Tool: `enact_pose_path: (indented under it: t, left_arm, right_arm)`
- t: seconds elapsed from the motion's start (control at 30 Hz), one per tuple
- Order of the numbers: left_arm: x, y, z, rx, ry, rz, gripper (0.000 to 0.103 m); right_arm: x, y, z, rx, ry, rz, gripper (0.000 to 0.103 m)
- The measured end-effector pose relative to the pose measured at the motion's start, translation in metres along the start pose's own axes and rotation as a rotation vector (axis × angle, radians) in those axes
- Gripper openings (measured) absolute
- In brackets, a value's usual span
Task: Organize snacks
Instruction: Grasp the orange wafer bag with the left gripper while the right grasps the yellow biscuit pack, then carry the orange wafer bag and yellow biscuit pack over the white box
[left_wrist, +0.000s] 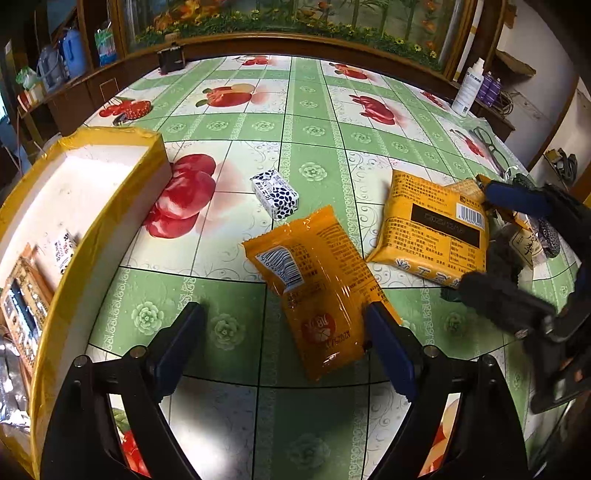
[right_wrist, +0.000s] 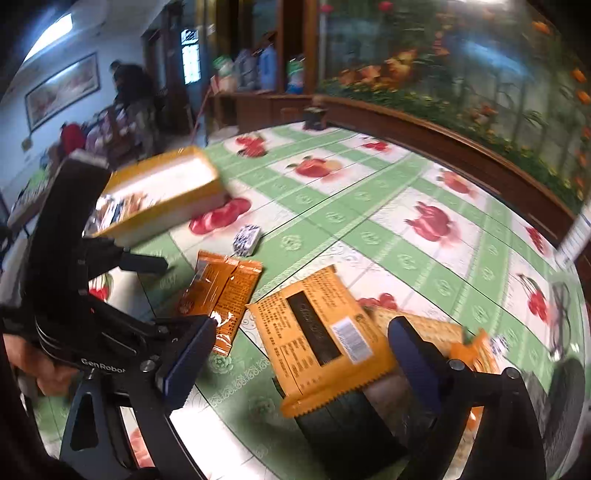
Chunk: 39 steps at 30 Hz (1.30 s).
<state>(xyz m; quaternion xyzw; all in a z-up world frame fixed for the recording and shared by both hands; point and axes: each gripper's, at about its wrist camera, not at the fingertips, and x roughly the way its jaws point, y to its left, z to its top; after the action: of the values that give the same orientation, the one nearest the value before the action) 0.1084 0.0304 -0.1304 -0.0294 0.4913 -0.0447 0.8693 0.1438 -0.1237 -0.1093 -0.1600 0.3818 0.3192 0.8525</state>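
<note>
My left gripper (left_wrist: 284, 325) is open just above the table, its fingers on either side of the near end of a long orange snack packet (left_wrist: 314, 288), also in the right wrist view (right_wrist: 221, 291). A square yellow snack packet (left_wrist: 432, 229) lies to its right. My right gripper (right_wrist: 301, 350) is open around that yellow packet (right_wrist: 321, 339); it shows in the left wrist view (left_wrist: 495, 236). A small white-and-navy patterned packet (left_wrist: 275, 194) lies farther back. A yellow-rimmed box (left_wrist: 74, 206) with some snacks inside stands at the left.
More packets (right_wrist: 476, 350) lie under and beside my right gripper. The table has a green and fruit-print cloth (left_wrist: 314, 122). Glasses (left_wrist: 487, 144) and a white bottle (left_wrist: 467, 88) sit at the far right edge. A wooden ledge (left_wrist: 295, 40) runs behind.
</note>
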Motion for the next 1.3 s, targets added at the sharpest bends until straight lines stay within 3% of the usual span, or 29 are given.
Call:
enact_pose_path:
  t: [0.23, 0.27, 0.33, 0.4, 0.6, 0.8, 0.83, 0.87, 0.93, 1.0, 1.3]
  left_arm:
    - [0.005, 0.000, 0.011, -0.008, 0.019, -0.003, 0.089]
    - [0.005, 0.000, 0.012, -0.010, 0.018, -0.007, 0.089]
    - [0.007, -0.001, 0.013, -0.008, 0.019, -0.006, 0.089]
    - [0.011, -0.006, 0.015, 0.001, 0.032, 0.000, 0.089]
    - [0.018, -0.022, 0.018, 0.041, 0.025, 0.057, 0.090]
    - [0.020, -0.021, 0.018, 0.024, -0.025, 0.074, 0.089]
    - [0.019, -0.020, 0.017, 0.027, -0.032, 0.071, 0.087]
    - [0.016, -0.021, 0.016, 0.036, -0.047, 0.064, 0.074]
    - [0.013, -0.020, 0.013, 0.052, -0.050, 0.042, 0.071]
    - [0.008, -0.018, 0.009, 0.065, -0.061, 0.018, 0.057]
    - [-0.029, -0.011, -0.018, 0.090, -0.123, 0.041, 0.054]
  right_arm:
    - [0.024, 0.007, 0.005, -0.100, 0.049, -0.004, 0.093]
    - [0.027, 0.007, 0.004, -0.102, 0.064, -0.003, 0.090]
    - [0.034, 0.005, -0.001, -0.104, 0.110, 0.005, 0.073]
    - [0.041, 0.003, -0.011, -0.103, 0.148, -0.003, 0.071]
    - [0.017, -0.014, -0.022, 0.054, 0.080, -0.027, 0.071]
    - [-0.036, -0.043, -0.038, 0.334, -0.051, -0.002, 0.071]
    - [-0.047, -0.043, -0.039, 0.358, -0.080, 0.011, 0.071]
    - [-0.056, -0.042, -0.040, 0.370, -0.105, 0.020, 0.071]
    - [-0.077, -0.035, -0.040, 0.382, -0.155, 0.023, 0.071]
    - [-0.094, -0.028, -0.040, 0.401, -0.203, 0.041, 0.071]
    - [-0.128, -0.002, -0.045, 0.490, -0.306, 0.122, 0.071]
